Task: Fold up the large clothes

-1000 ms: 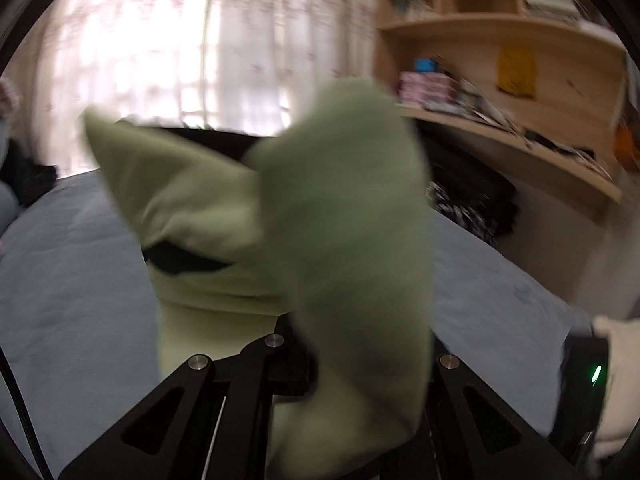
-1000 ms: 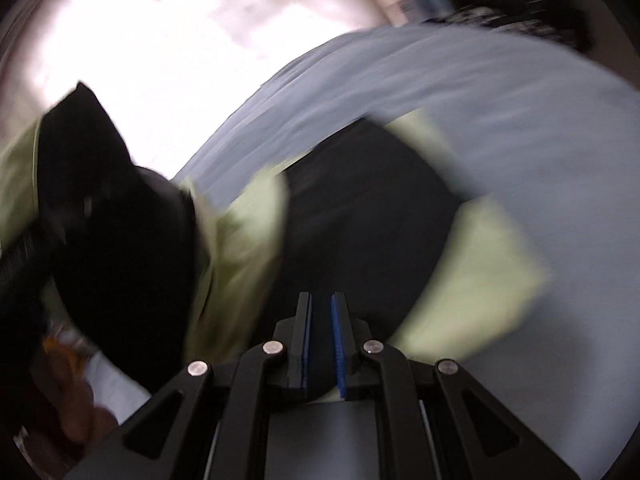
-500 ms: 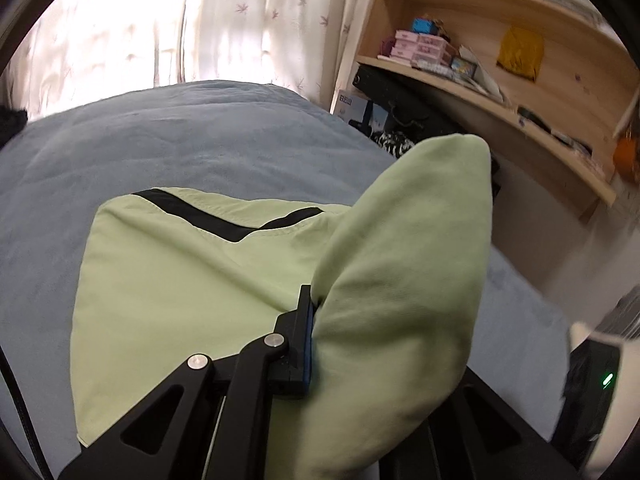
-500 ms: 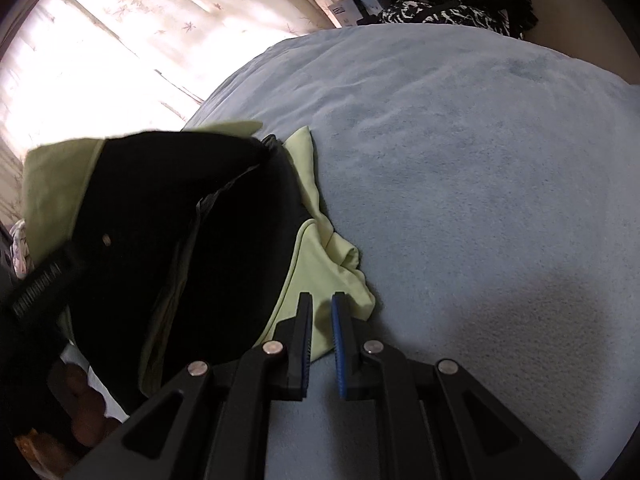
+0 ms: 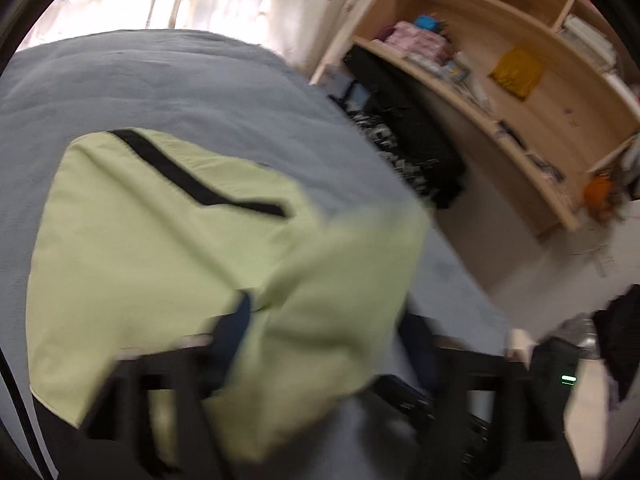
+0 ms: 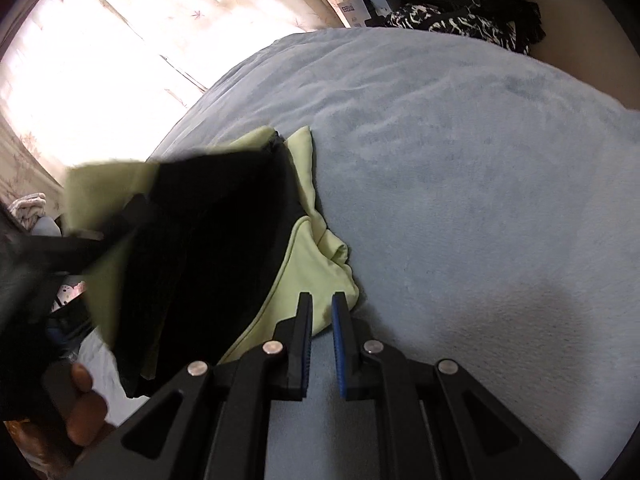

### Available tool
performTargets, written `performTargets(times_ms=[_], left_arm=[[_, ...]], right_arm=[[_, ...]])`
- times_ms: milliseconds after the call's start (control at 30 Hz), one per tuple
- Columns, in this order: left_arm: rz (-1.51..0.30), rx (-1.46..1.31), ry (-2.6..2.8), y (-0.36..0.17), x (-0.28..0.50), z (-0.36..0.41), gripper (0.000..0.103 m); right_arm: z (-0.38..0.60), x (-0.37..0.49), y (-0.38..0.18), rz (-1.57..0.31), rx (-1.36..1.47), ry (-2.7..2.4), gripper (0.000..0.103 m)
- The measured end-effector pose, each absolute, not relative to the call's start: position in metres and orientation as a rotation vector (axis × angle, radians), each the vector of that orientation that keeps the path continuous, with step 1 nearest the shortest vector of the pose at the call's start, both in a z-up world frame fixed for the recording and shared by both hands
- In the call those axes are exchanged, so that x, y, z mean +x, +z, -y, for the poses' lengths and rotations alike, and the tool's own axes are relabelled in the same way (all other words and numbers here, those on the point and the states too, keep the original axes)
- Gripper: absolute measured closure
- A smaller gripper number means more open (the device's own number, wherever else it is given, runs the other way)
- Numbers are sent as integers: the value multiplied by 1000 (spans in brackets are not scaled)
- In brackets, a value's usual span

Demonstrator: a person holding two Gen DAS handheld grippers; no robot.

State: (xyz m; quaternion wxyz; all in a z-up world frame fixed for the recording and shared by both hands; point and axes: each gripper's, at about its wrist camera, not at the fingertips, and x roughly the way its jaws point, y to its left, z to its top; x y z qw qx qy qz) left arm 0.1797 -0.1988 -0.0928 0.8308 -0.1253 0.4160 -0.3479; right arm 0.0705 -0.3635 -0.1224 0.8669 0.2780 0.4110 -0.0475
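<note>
A pale green garment (image 5: pixel 140 240) with a black stripe (image 5: pixel 192 184) lies flat on the blue-grey bed (image 5: pixel 160 80). One green fold of it stands between the blurred fingers of my left gripper (image 5: pixel 326 332), whose jaws are opening and no longer pinch it. In the right wrist view the same garment (image 6: pixel 304 264) shows a large black panel (image 6: pixel 208 240), partly lifted at the left. My right gripper (image 6: pixel 322 320) is shut with nothing in it, its tips just over the garment's near green edge.
A wooden shelf unit (image 5: pixel 520 80) with books and boxes stands to the right of the bed. Dark clothes (image 5: pixel 408 140) are piled at its foot. A bright curtained window (image 6: pixel 100 60) lies beyond the bed. A person's hand (image 6: pixel 84 400) shows at the lower left.
The left jaws have parted from the green fold they pinched, and the left gripper has dipped and rolled. The garment's green panel now lies spread on the bed. The right gripper shifted sideways earlier.
</note>
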Motion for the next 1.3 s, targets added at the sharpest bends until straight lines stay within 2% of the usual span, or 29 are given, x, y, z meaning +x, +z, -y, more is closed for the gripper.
performTargets(times_ms=[167,300,367,400,433,600,767,800,967,1033,1233,1300], left_arm=[[-783,-155,-728,-56,155,182,21],[-792,-138,-651,-46,155,149,21],[-813,-141,-594,-48,162,131,21],[-837,-135,-546,-53,168,119,21],[-869,-130,-512,-60,175,109,21],[-1059,-179,-427,-112,206,60,21],[-1137,-242,-432,-149,216,32,21],[-1144,-244,-434,-153,216,30,21],[-1145,-232,-487,-167,218,33,22],[-1147,-231,-496,-168,219,36,23],[-1134,-229,-531,-165,210,45,27],[-1159,-188,-538,-172,205,57,27]], right_arm=[[359,71,-103,-836,561,-86,94],[356,77,-80,-824,527,-34,93],[355,84,-73,-838,517,5,82],[354,89,-71,-857,507,31,67],[351,94,-71,-875,501,57,57],[338,122,-84,-982,447,148,57],[339,142,-105,-1079,448,163,57],[339,147,-109,-1099,456,177,57],[339,173,-128,-1165,531,239,77],[338,182,-132,-1170,547,254,97],[355,145,-85,-938,467,150,100],[362,138,-106,-997,445,77,100]])
